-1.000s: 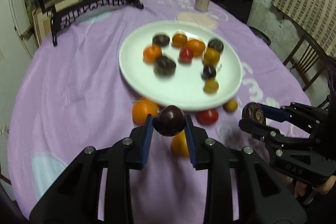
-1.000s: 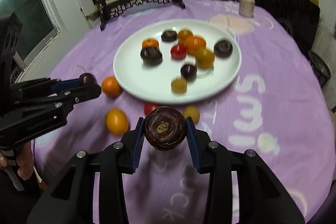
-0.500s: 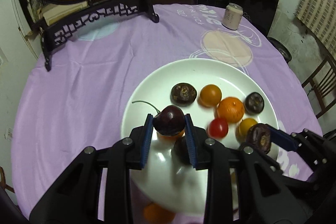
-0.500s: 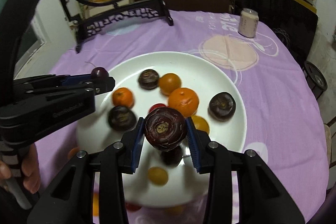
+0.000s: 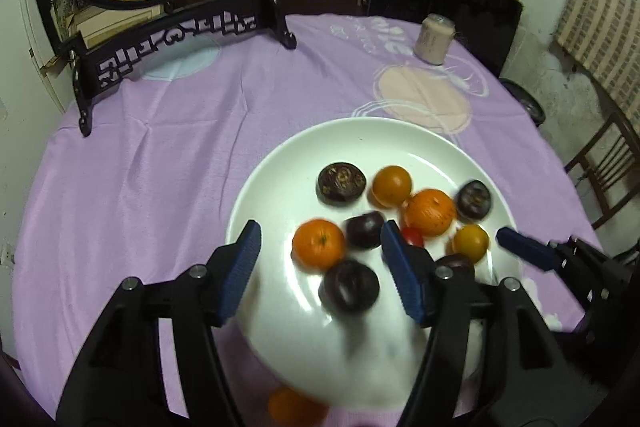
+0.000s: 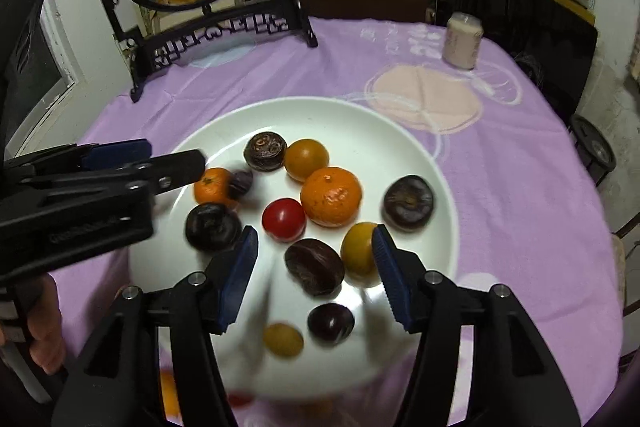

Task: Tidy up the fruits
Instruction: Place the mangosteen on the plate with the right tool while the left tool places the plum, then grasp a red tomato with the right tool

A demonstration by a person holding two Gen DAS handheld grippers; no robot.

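Left gripper hangs over the near-left part of the white plate, jaws spread wide and empty; a dark cherry lies loose on the plate between its fingers. Only the right wrist view shows the hand gripping the left tool, plus a small yellow fruit and dark plum at the plate's near edge. That view counts twelve fruits on the plate: two tangerines, three yellow-orange, one red, six dark. Right gripper is likewise released wide, a dark chestnut-shaped fruit resting on the plate between its fingers.
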